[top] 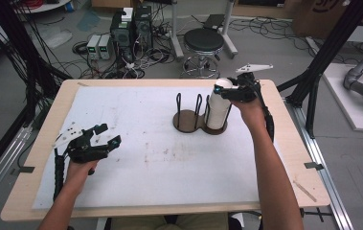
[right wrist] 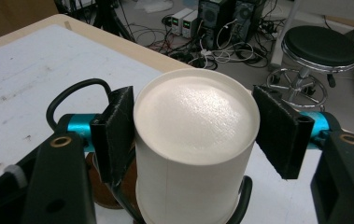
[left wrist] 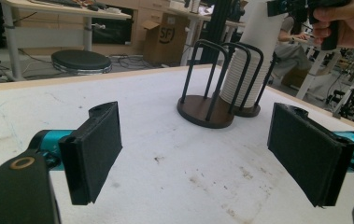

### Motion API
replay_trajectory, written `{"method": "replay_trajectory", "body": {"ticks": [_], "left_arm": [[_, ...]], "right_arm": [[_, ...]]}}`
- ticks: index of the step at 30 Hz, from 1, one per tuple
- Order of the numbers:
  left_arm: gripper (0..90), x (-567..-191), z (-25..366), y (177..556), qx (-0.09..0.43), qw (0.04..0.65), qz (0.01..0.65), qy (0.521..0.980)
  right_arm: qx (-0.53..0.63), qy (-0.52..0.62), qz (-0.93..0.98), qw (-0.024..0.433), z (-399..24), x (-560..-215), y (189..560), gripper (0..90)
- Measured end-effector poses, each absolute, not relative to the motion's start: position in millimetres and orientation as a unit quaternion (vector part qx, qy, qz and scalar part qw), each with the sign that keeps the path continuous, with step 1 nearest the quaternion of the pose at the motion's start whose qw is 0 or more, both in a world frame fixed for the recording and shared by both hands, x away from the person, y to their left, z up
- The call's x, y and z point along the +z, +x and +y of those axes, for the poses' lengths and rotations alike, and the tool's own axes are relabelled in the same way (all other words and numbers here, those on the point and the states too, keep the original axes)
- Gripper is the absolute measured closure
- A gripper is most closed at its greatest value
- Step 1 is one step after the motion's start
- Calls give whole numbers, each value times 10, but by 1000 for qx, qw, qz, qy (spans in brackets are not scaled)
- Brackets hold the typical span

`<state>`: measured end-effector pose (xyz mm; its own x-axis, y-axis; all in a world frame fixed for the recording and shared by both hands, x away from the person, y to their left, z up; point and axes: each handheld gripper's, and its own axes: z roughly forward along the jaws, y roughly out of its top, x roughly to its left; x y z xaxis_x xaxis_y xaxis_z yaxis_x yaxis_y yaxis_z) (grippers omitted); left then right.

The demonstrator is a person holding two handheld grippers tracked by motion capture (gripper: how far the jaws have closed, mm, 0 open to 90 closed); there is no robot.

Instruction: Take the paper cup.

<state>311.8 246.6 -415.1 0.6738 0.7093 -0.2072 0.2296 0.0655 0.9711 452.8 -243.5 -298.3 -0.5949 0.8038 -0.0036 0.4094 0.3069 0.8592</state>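
One two-bay wire cup holder [top: 193,117]; your right gripper [right wrist: 195,135] straddles its stack of white cups [top: 219,108], jaws spread; left gripper [top: 103,135] spread, well apart; stool [top: 203,42] beyond table

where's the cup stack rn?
High view: the cup stack stands in the right bay of the wire holder, far right of the table, the right gripper at its top.

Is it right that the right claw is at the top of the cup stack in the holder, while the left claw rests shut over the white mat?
Not quite: the left claw is open, its pads wide apart in the left gripper view. The rest holds: the right claw is at the top of the cup stack in the holder.
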Motion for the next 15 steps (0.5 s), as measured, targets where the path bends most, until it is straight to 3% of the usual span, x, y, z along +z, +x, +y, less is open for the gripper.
{"method": "replay_trajectory", "body": {"ticks": [15], "left_arm": [[177, -4154, 2467, 3120, 189, 635, 357, 658]], "right_arm": [[459, 387, 767, 225, -2468, -2839, 4486, 355]]}}
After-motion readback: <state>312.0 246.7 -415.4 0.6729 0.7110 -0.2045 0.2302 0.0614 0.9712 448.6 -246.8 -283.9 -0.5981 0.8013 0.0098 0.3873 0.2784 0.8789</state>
